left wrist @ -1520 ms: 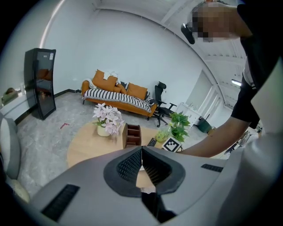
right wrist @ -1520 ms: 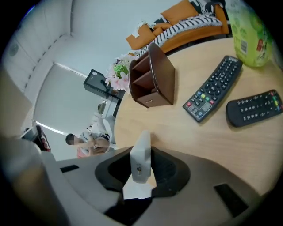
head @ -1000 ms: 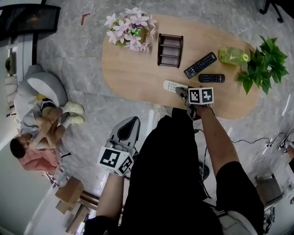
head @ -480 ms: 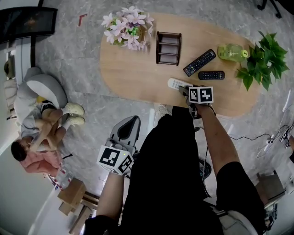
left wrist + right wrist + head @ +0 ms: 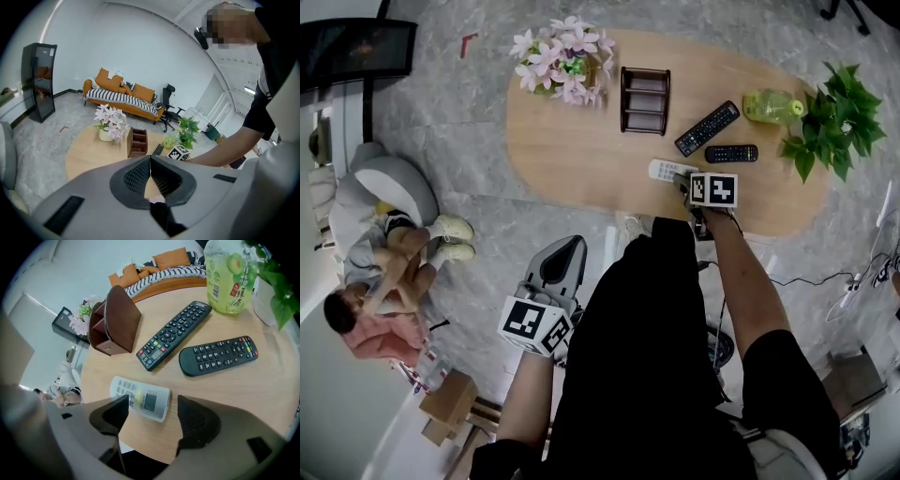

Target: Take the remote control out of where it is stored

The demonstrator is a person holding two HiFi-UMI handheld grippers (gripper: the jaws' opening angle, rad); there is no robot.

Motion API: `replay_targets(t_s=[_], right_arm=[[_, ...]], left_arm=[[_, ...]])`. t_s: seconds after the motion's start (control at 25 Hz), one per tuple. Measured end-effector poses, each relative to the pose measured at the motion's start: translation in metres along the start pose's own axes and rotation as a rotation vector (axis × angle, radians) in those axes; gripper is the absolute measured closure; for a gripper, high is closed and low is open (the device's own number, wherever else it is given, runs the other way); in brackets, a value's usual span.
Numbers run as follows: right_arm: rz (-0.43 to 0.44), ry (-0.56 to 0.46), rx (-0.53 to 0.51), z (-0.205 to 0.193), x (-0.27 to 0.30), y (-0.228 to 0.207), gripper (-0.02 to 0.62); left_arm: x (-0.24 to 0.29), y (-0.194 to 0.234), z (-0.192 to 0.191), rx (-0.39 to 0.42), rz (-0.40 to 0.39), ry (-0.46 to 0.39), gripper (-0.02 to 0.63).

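A white remote control [image 5: 140, 398] lies flat on the wooden table [image 5: 220, 394], near its front edge. My right gripper [image 5: 154, 416] stands over it; its jaws have just been opening and are now wide apart, and the pads [image 5: 197, 420] do not press on the remote. In the head view the white remote [image 5: 668, 171] shows just beyond the right gripper [image 5: 682, 179]. Two black remotes [image 5: 174, 333] [image 5: 218, 355] lie farther back. The brown wooden organizer [image 5: 115, 319] stands behind them. My left gripper [image 5: 150, 160] is shut on nothing, held low off the table [image 5: 567, 253].
A green drink bottle [image 5: 229, 275] and a potted plant [image 5: 834, 122] stand at the table's right end. A pot of pink flowers [image 5: 562, 61] stands at the left. A person sits on the floor by a grey beanbag [image 5: 389, 183] at far left.
The right gripper has shifted a little to the right along the table's near edge, and the white remote has gone with it. The left gripper has stayed where it was.
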State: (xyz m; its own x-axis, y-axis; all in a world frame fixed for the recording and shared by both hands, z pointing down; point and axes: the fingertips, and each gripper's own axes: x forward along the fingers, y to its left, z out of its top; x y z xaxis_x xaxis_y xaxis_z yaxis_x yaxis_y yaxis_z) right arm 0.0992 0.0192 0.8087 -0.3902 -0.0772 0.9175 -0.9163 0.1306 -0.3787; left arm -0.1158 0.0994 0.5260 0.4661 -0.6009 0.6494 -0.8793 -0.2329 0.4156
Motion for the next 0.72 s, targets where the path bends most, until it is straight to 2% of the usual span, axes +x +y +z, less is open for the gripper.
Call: replay_targets(t_s=[0.2, 0.36, 0.4, 0.52, 0.6, 0.72], right_arm=[[0.013, -0.043, -0.056, 0.004, -0.02, 0.014, 0.284], [0.048, -0.124, -0.101, 0.016, -0.055, 0.037, 0.285], [0.062, -0.156, -0.114, 0.022, -0.068, 0.046, 0.304], [0.055, -0.269, -0.204, 0.035, -0.114, 0.07, 0.445], [0.059, -0.333, -0.248, 0.032, -0.149, 0.088, 0.476], [0.1, -0.453, -0.251, 0.031, -0.209, 0.116, 0.512]], left_arm=[[-0.006, 0.003, 0.006, 0.014, -0.003, -0.03, 0.598], [-0.014, -0.004, 0.028, 0.045, -0.025, -0.09, 0.6], [-0.017, -0.007, 0.036, 0.053, -0.032, -0.114, 0.598], [-0.031, -0.015, 0.062, 0.085, -0.053, -0.192, 0.598], [-0.047, -0.022, 0.073, 0.104, -0.066, -0.233, 0.598], [-0.07, -0.029, 0.089, 0.133, -0.077, -0.285, 0.598]])
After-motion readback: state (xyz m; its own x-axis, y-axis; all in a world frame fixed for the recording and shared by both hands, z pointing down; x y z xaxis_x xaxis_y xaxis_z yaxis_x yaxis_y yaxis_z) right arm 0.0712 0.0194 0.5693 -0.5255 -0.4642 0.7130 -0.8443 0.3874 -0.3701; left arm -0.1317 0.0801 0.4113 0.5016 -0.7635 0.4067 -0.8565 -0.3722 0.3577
